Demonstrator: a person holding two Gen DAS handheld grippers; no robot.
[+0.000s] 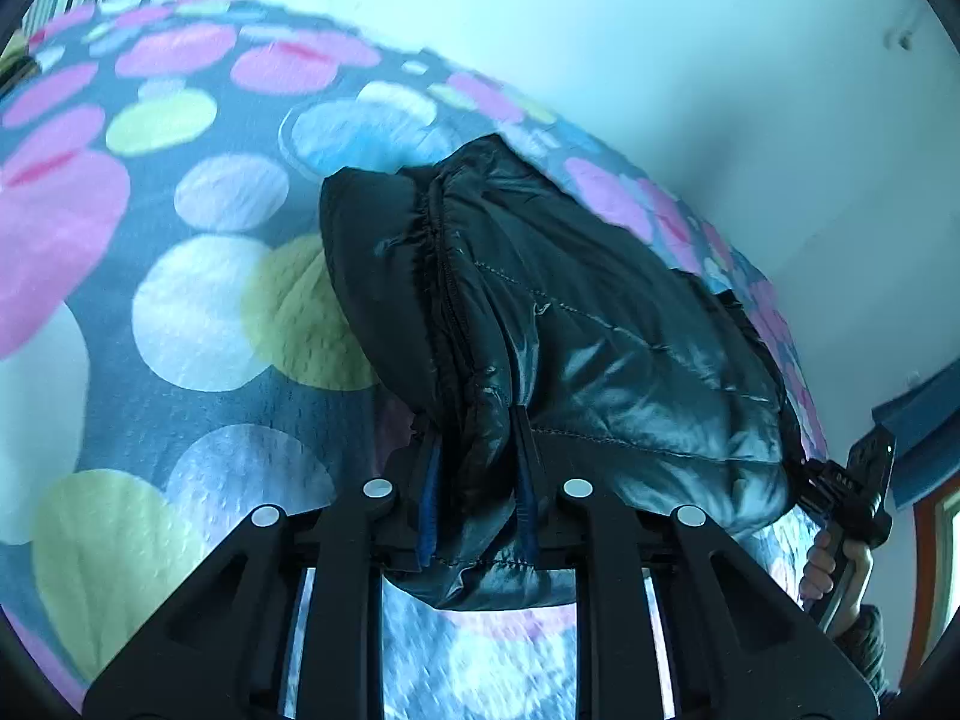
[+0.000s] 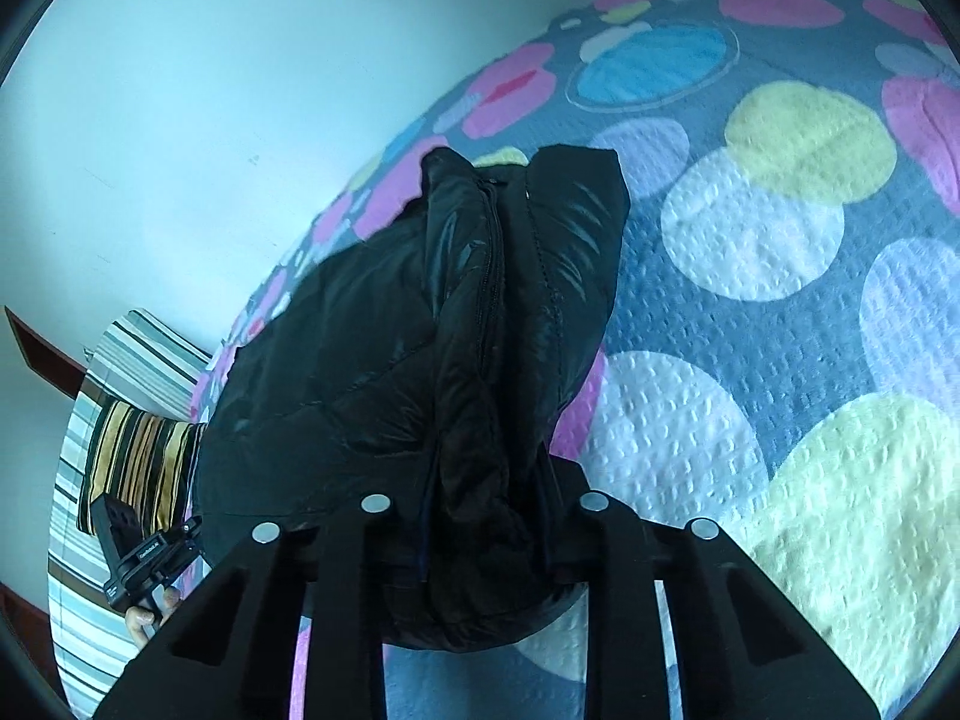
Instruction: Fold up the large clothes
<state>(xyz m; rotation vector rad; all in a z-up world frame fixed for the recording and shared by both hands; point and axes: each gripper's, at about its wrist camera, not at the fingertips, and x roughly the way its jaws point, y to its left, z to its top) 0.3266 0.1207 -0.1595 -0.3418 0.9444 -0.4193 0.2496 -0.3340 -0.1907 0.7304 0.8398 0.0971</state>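
Observation:
A black puffer jacket (image 1: pixel 576 324) hangs folded between both grippers above a bed with a grey quilt of coloured circles (image 1: pixel 180 312). My left gripper (image 1: pixel 477 462) is shut on one bunched corner of the jacket. My right gripper (image 2: pixel 486 516) is shut on the opposite corner of the jacket (image 2: pixel 456 348). The right gripper also shows at the right edge of the left wrist view (image 1: pixel 852 498), held by a hand. The left gripper shows at the lower left of the right wrist view (image 2: pixel 144 552).
The quilt (image 2: pixel 750 312) spreads under the jacket. A pale wall (image 1: pixel 660 60) runs along the bed's far side. A striped pillow (image 2: pixel 138 456) on striped bedding (image 2: pixel 78 618) lies at one end. A window frame (image 1: pixel 936 570) is at the right.

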